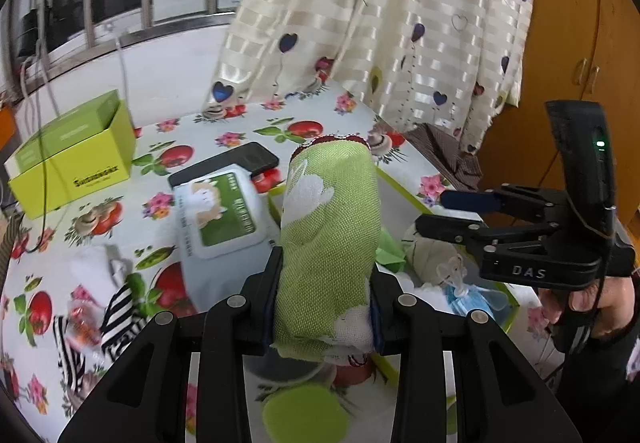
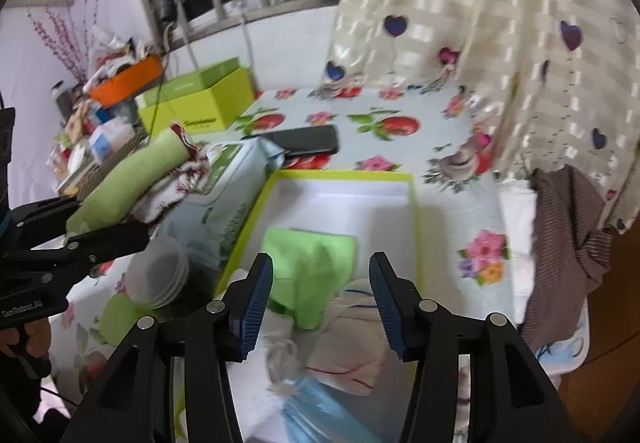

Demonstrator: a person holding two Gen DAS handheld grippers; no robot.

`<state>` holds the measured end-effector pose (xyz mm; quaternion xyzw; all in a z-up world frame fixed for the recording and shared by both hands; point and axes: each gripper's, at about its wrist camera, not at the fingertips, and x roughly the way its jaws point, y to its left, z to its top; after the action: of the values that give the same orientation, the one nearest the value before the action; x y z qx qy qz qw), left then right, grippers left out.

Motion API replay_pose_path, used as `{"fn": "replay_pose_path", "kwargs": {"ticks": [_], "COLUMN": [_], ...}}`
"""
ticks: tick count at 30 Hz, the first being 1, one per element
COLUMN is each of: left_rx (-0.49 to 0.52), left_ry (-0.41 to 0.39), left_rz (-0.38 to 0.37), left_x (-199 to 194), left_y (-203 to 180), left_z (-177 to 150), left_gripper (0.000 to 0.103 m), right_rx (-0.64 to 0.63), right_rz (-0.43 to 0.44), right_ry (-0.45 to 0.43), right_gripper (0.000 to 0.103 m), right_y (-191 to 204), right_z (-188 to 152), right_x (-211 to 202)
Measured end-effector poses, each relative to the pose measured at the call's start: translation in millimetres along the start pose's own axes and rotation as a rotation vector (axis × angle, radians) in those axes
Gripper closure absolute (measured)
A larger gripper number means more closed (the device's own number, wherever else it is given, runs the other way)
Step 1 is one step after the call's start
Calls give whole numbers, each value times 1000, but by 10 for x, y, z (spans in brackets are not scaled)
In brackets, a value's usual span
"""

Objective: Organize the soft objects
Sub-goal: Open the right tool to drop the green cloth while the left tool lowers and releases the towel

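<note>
My left gripper [image 1: 326,291] is shut on a rolled green cloth [image 1: 332,231] with white patches and a red trim, held up above the table; it also shows at the left of the right wrist view [image 2: 132,179]. My right gripper [image 2: 320,299] is open and empty, over the near end of a white tray with a lime rim [image 2: 340,175]. In the tray lie a folded green cloth [image 2: 312,267], a cream cloth [image 2: 352,347] and a blue face mask [image 2: 320,407]. The right gripper [image 1: 452,211] shows at the right of the left wrist view.
A wet-wipes pack [image 1: 218,215] and a black phone [image 1: 248,161] lie on the fruit-print tablecloth. A lime box [image 1: 72,159] stands far left. A striped cloth [image 1: 112,327] lies near left. A curtain [image 1: 380,23] hangs behind, with a brown cloth [image 2: 568,243] at the right.
</note>
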<state>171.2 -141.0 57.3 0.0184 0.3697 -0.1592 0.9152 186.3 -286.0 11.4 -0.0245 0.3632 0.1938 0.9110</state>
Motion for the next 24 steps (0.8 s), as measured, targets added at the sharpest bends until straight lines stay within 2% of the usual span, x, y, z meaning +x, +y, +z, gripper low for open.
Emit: {"fn": "replay_pose_path", "kwargs": {"ticks": [10,17,24], "left_rx": [59,94,71], "left_ry": [120,170,232], "left_rz": [-25,-40,-44], "left_x": [484,775,1052], "left_y": [-210,-335,-314], "left_z": [153,265,275], "left_gripper": [66,65,56], "right_rx": [137,161,166], "right_rz": [-9,1,2], "right_ry": [-75,-61,-59], "right_gripper": [52,52,51], "right_y": [-413,-500,-522], "right_z": [-60,-121,-145], "right_x": [-125,-63,-61]}}
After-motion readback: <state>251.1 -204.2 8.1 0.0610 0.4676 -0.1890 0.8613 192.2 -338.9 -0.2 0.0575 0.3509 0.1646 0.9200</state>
